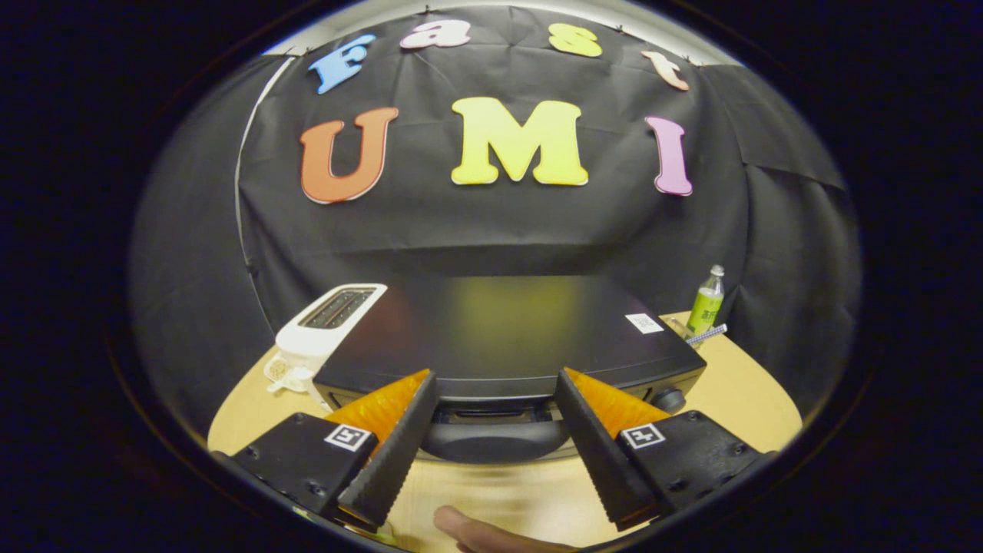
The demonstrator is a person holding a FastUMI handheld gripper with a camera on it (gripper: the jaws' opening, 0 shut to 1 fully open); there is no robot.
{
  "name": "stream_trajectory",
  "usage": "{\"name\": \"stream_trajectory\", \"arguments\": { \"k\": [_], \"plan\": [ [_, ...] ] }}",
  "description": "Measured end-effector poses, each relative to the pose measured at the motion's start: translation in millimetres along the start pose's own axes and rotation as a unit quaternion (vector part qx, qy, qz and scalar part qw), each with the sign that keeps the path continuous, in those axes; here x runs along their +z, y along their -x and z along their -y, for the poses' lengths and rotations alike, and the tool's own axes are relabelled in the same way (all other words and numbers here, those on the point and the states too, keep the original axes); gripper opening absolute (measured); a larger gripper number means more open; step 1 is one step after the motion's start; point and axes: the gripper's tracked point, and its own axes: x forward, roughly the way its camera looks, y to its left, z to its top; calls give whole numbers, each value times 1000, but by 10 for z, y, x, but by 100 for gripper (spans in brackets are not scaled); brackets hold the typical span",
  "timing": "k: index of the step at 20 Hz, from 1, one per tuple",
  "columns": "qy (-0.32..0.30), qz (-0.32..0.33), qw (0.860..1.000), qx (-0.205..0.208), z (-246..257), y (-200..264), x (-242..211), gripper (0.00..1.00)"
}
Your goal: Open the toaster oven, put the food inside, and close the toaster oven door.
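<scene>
Although the task calls for opening, loading and closing, the gripper view suggests none of these steps is finished. The toaster oven (507, 338) stands on the wooden table (737, 399), seen from above and in front, and its dark door handle (495, 439) sits at the top front edge, just ahead of the fingers and between them. Whether the door is fully shut or slightly ajar cannot be told from this angle; by my judgement it is shut or nearly so, so opening is the step in hand, with loading and closing still to come.

The gripper (495, 438) is spread wide, its two fingers flanking the handle without pressing on it, and nothing is held.

As to orientation, the oven's long axis runs side to side across the line of the fingers, its front face toward the camera; a knob (670, 399) marks the right end of that face.

A white toaster (326, 326) stands just beside the oven's left end, and a green bottle (706, 301) stands beyond its right rear corner. Part of a hand (484, 534) shows on the near table (no food identifiable).
</scene>
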Motion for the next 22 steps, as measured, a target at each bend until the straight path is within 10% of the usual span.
{"name": "stream_trajectory", "arguments": {
  "k": [22],
  "plan": [
    [-24,-248,968,-6,45,783,-1606,100]
  ]
}}
